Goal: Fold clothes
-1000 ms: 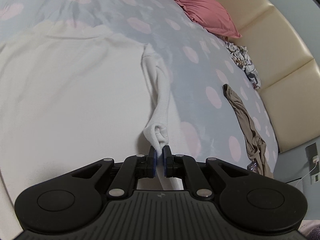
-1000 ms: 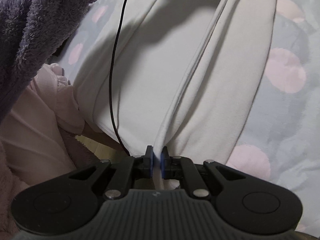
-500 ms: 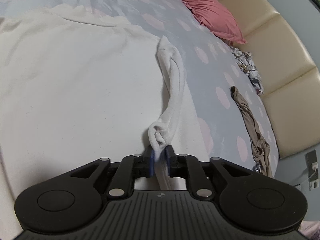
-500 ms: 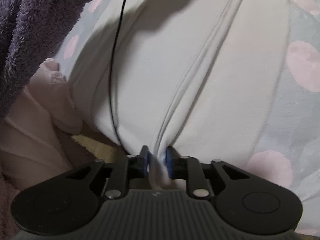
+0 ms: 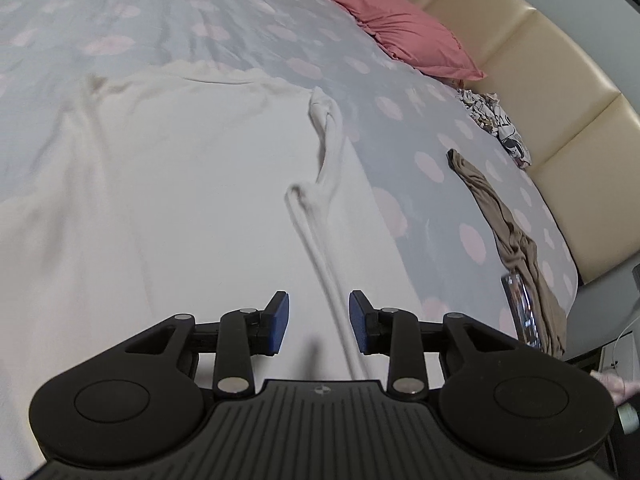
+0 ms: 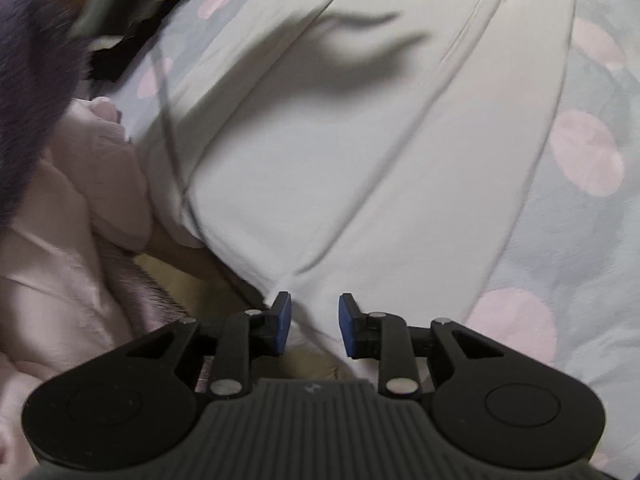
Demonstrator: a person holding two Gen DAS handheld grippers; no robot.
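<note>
Both grippers have let go since a moment ago: the left gripper [image 5: 318, 322] and right gripper [image 6: 314, 326] now hang with jaws apart over the white garment [image 5: 168, 200], which lies spread on the dotted bedsheet [image 5: 424, 128]. One long edge looks folded inward, leaving a ridge [image 5: 320, 240]; further folds remain. From the left gripper, its long axis runs 6 to 12 o'clock.

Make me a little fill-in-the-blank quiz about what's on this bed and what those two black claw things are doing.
1. The left gripper has its jaws ____.
2. The white garment lies spread on a bedspread dotted with ____ spots.
3. The pillow near the headboard is ____ in colour.
4. The right gripper holds ____.

Missing words: open; pink; pink; nothing
</note>
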